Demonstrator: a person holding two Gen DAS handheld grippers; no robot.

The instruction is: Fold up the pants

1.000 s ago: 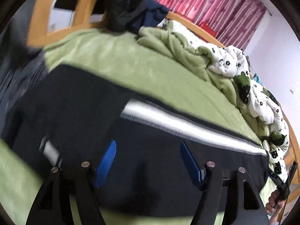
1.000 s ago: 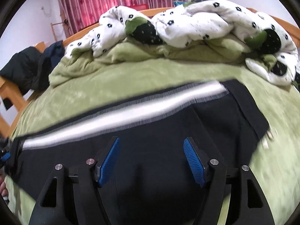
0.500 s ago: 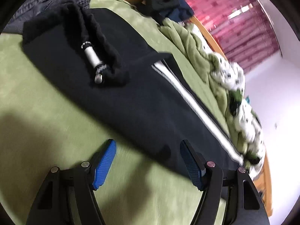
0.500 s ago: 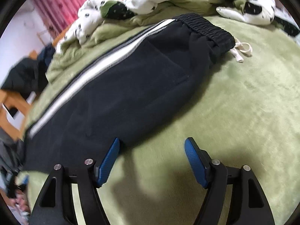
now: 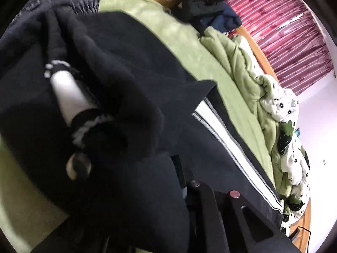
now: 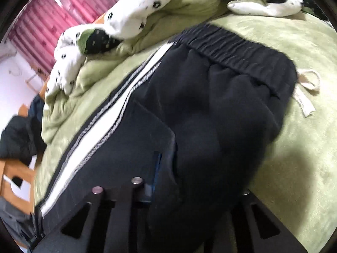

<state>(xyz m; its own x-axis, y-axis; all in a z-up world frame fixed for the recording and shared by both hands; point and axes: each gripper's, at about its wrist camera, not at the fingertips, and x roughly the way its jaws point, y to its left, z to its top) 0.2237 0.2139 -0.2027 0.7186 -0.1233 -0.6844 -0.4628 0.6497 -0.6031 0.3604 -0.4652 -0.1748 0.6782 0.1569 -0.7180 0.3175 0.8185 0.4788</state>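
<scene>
No brand, label or writing can be read on anything in either view.

The pants (image 5: 130, 97), dark navy with a white side stripe (image 5: 227, 145), lie on the green bed (image 5: 189, 48) and fill the centre and lower part of both frames. In the left wrist view the left gripper (image 5: 183, 181) is mostly buried under bunched cloth at the lower centre; only one finger and its arm show, so I cannot tell whether its jaws are clenched or released. Blur smears the white-striped cuff (image 5: 69, 97) at middle left.

In the right wrist view the right gripper (image 6: 166, 168) sits at the lower centre with its jaws clenched on a fold of the pants; only a sliver of the blue pad (image 6: 157, 168) shows, the other finger hidden behind the fabric. The elastic waistband (image 6: 236, 52) runs across the upper right, and a white drawstring (image 6: 305, 90) trails from it onto the bed.

A rumpled white-and-green patterned duvet (image 6: 143, 6) is heaped along the top. Red curtains (image 6: 33, 25) fill the upper left, dark clothes (image 6: 19, 139) hang at the left edge, and a wooden bed frame (image 5: 261, 54) borders the mattress.
</scene>
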